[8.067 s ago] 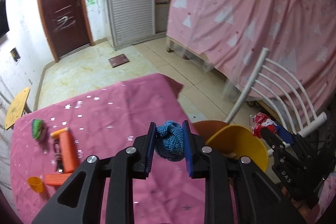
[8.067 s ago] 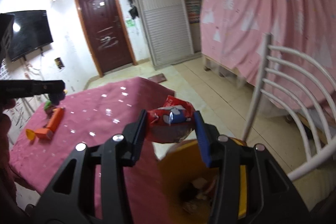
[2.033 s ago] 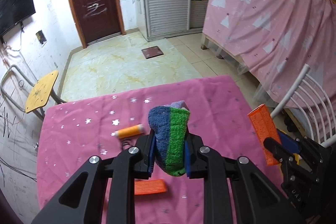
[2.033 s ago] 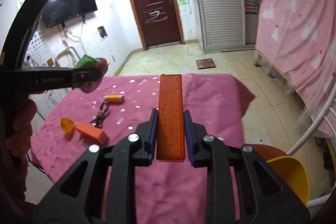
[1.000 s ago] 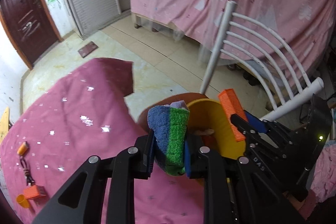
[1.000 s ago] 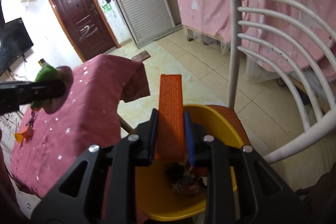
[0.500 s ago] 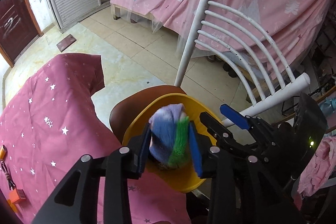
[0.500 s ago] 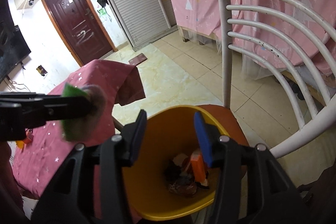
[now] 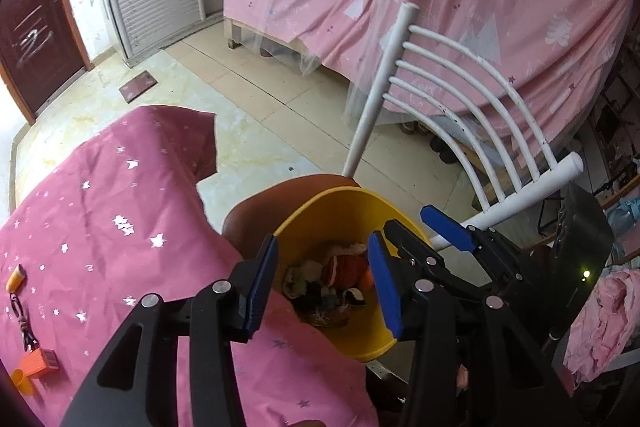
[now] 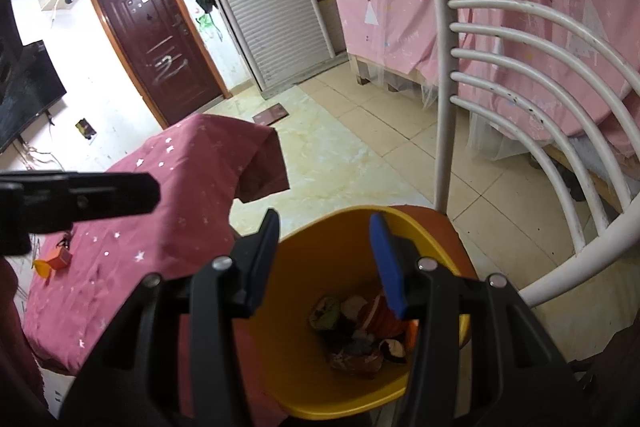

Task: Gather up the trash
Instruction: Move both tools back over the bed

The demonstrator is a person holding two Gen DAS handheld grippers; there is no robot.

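Trash point(image 9: 332, 283) fills the yellow bin point(image 9: 340, 199) on a chair point(image 10: 448, 227); both grippers point(image 9: 322, 279) point(image 10: 324, 261) hover above, jaws apart and empty; only the left view shows an orange tube point(image 9: 16, 277) on the bench point(image 9: 100, 211)

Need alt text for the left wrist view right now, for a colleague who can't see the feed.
The left gripper, open and empty, hovers over a yellow bin of mixed trash standing on a brown chair seat. The open right gripper sits alongside; the pink tablecloth lies left.
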